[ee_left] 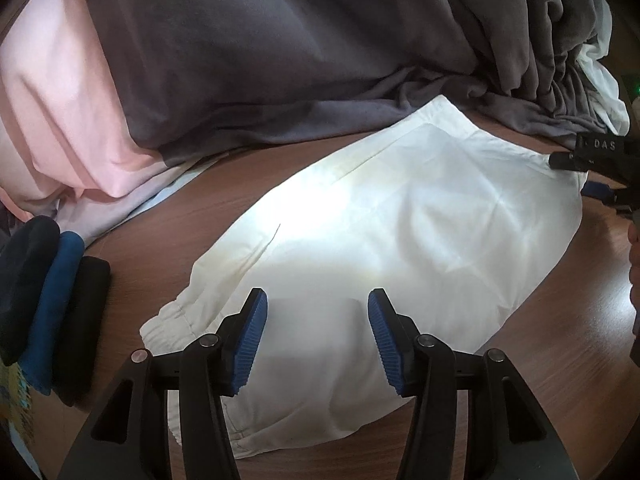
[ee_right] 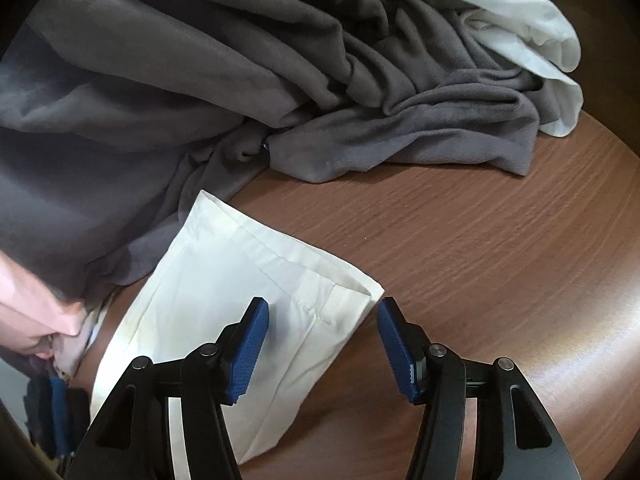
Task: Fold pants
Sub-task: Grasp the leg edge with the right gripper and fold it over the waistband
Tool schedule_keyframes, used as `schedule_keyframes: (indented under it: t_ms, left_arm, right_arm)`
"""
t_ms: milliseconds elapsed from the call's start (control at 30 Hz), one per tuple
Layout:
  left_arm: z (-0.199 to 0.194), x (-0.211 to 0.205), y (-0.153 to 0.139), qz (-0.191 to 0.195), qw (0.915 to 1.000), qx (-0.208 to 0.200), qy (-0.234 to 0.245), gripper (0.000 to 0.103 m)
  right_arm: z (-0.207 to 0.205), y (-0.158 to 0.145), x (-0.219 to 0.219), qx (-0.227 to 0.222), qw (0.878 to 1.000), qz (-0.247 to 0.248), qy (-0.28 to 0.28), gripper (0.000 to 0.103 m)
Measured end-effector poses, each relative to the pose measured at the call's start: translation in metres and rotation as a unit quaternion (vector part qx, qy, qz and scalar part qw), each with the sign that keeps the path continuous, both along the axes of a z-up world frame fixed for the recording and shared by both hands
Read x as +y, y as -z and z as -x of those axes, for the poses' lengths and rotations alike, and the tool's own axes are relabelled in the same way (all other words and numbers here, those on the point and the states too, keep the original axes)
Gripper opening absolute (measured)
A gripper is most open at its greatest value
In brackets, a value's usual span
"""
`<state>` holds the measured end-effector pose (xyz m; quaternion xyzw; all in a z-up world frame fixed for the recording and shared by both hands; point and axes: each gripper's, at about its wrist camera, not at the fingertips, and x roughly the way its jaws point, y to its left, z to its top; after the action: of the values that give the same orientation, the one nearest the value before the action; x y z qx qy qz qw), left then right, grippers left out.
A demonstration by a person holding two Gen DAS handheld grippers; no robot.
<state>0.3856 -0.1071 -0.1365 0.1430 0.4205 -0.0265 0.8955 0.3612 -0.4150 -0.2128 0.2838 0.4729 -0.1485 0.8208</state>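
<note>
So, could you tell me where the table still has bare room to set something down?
Bare table lies right of the white pants' hem, bounded behind by the grey fabric pile. A narrower strip runs between the pants and the rolled dark clothes. The back is crowded with grey and pink fabric.

Your pants [ee_left: 400,216] read plain cream-white | table [ee_right: 480,240] reddish-brown woodgrain | heap at frame top: grey cloth [ee_left: 280,60], pale pink cloth [ee_left: 60,100] upper left | lower left: black and blue folded stack [ee_left: 48,300] | your gripper pads [ee_left: 252,344] ribbed blue on black
</note>
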Motion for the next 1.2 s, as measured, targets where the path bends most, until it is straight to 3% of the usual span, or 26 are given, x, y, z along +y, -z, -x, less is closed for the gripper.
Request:
schedule_keyframes:
  t_ms: [67, 133, 200, 300, 500, 667, 967, 1100, 1200]
  left_arm:
    - [-0.001, 0.001, 0.002, -0.002, 1.0000, 0.004, -0.002, 0.052]
    - [-0.003, 0.003, 0.003, -0.004, 1.0000, 0.007, -0.005, 0.052]
    - [-0.004, 0.005, 0.004, -0.002, 0.9999, 0.010, -0.005, 0.052]
    - [-0.005, 0.009, 0.005, 0.003, 0.9999, 0.015, -0.008, 0.052]
    - [-0.005, 0.013, 0.008, 0.013, 0.9994, 0.031, -0.007, 0.052]
    - [0.007, 0.005, 0.006, 0.020, 0.9991, 0.036, 0.010, 0.052]
    - [0.027, -0.007, 0.016, 0.007, 0.9983, 0.045, 0.036, 0.053]
    - [0.025, -0.001, 0.012, 0.027, 0.9975, 0.052, 0.039, 0.056]
    - [0.034, 0.011, -0.007, 0.053, 0.9978, 0.031, 0.024, 0.056]
  right_arm:
    - [-0.004, 0.000, 0.000, -0.003, 1.000, 0.006, 0.001, 0.056]
    - [-0.008, 0.001, 0.002, 0.000, 1.000, 0.012, -0.001, 0.050]
    - [-0.013, 0.004, 0.005, 0.011, 1.000, 0.021, -0.016, 0.019]
    - [-0.014, 0.003, 0.009, 0.010, 0.999, 0.025, -0.030, 0.010]
    - [-0.001, -0.034, 0.019, -0.013, 0.997, 0.059, -0.042, 0.009]
    - [0.031, -0.069, 0.022, -0.001, 0.995, 0.090, -0.044, 0.009]
    - [0.072, -0.094, 0.022, 0.014, 0.990, 0.133, -0.039, 0.009]
    - [0.074, -0.107, 0.033, 0.002, 0.987, 0.150, -0.052, 0.009]
    - [0.073, -0.122, 0.048, -0.022, 0.981, 0.172, -0.082, 0.009]
